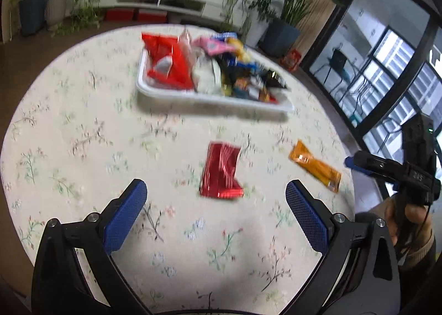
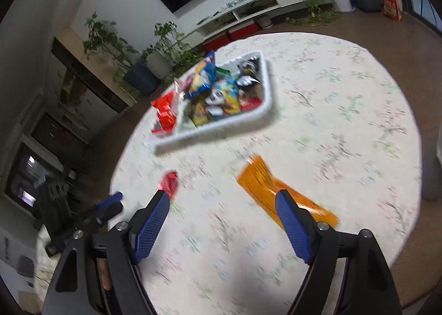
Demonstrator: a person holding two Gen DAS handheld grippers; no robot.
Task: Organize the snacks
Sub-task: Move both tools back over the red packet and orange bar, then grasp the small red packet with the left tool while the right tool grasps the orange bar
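Note:
A white tray (image 1: 210, 97) piled with several snack packets sits at the far side of the round table; it also shows in the right wrist view as the tray (image 2: 269, 95). A shiny red packet (image 1: 221, 171) lies flat on the cloth just ahead of my left gripper (image 1: 216, 190), which is open and holds nothing. An orange packet (image 1: 315, 167) lies to its right. In the right wrist view the orange packet (image 2: 265, 185) lies ahead of my right gripper (image 2: 222, 198), partly behind its right finger; the jaws are open and empty. The red packet (image 2: 169, 181) peeks past the left finger.
The table wears a floral cloth (image 1: 69, 127) and ends close on the right side (image 1: 350, 149). The other gripper and a hand (image 1: 406, 176) hover at that edge. Potted plants (image 1: 279, 21), a low white TV cabinet (image 1: 154, 2) and glass doors stand beyond.

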